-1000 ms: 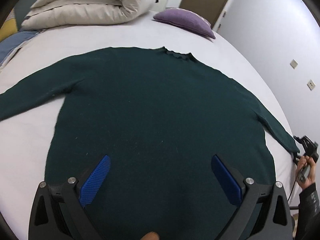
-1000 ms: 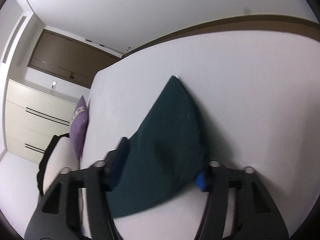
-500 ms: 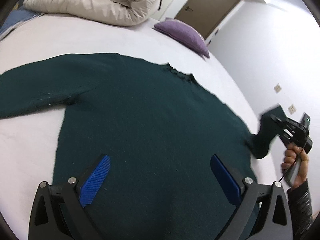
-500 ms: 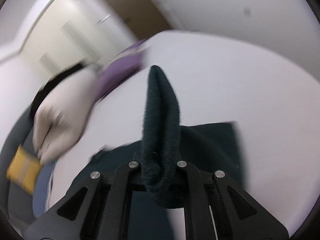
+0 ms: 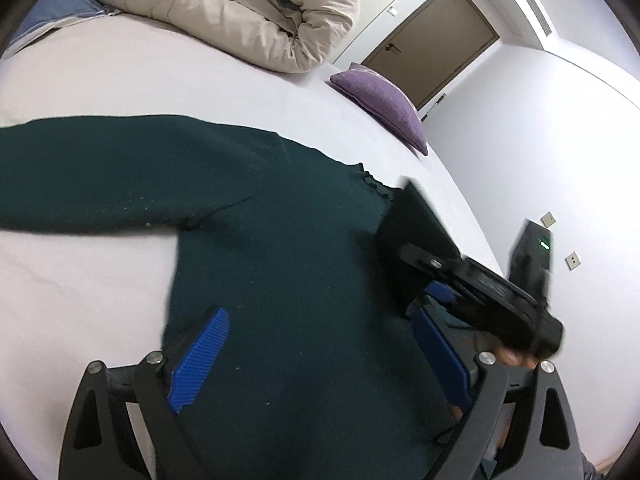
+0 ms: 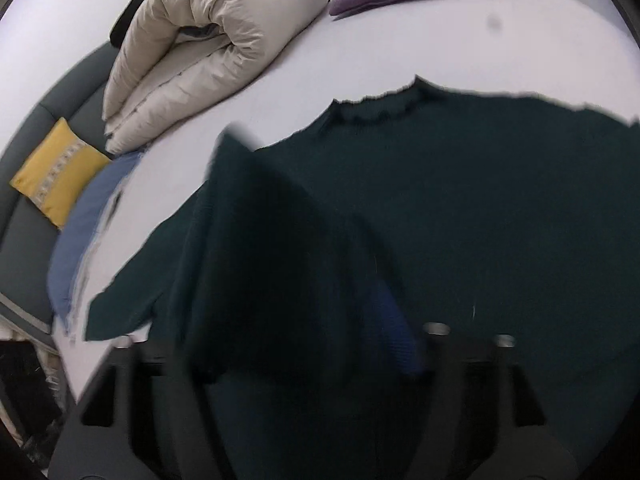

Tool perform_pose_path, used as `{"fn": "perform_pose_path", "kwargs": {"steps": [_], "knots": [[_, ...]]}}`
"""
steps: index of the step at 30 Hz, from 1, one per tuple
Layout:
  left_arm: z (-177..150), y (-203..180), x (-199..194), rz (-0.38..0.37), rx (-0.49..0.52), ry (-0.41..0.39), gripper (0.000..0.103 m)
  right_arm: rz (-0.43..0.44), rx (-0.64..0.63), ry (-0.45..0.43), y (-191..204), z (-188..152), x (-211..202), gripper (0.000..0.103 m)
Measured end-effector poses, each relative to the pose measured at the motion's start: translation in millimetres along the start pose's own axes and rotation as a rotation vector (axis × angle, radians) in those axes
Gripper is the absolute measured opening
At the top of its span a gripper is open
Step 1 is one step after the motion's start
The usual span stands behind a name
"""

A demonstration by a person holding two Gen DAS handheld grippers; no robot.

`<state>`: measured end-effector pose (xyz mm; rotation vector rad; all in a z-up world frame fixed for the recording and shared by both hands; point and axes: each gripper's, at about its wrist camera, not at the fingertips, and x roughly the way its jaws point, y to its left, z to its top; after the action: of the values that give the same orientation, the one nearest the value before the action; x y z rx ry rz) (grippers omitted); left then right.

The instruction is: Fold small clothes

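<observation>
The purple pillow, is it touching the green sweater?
Apart. The left wrist view shows bare white sheet between the purple pillow and the green sweater; the right wrist view shows the same gap.

no legible text, labels, brands or numbers anywhere

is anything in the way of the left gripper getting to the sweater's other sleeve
Nothing visible blocks it. The left gripper hangs open over the sweater, and the other sleeve lies flat and bare on the bed. The right gripper, jaws just opening over the folded-in sleeve, is on the opposite side.
</observation>
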<state>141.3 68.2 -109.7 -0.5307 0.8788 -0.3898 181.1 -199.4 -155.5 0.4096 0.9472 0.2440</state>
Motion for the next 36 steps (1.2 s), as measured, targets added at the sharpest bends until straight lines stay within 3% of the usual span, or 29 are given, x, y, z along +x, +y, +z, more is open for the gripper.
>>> {"fn": "perform_pose_path", "kwargs": {"steps": [4,9,12,15,18,20,22,25,28,31,36], "knots": [[8,-20,20,0.015,0.034,0.023,0.095,0.031,-0.031,-0.051,-16,-9,-55,0.066],[29,-62,69,0.069,0.115,0.088,0.095,0.017,0.053,-0.115,-76,-7,-123,0.066],[43,-76,105,0.187,0.157,0.121,0.095,0.023,0.087,-0.146,-113,1,-156,0.066],[49,-70,129,0.248,0.147,0.158,0.085,-0.004,0.122,-0.158,-148,2,-169,0.066],[52,-68,147,0.306,0.174,0.184,0.064,-0.031,0.202,-0.174,-187,12,-168,0.064],[55,-71,153,0.336,0.205,0.187,0.053,-0.058,0.255,-0.203,-211,24,-167,0.058],[63,-71,155,0.334,0.216,0.194,0.030,-0.107,0.288,-0.218,-230,38,-166,0.054],[68,-73,153,0.320,0.237,0.196,0.013,-0.181,0.285,-0.174,-254,63,-151,0.046],[66,-78,149,0.322,0.268,0.176,0.013,-0.225,0.258,-0.120,-266,80,-131,0.037],[67,-79,150,0.321,0.291,0.156,0.012,-0.275,0.179,-0.093,-266,88,-116,0.011],[78,-99,143,0.287,0.341,0.057,0.011,-0.281,0.174,-0.130,-273,87,-130,0.006]]}}
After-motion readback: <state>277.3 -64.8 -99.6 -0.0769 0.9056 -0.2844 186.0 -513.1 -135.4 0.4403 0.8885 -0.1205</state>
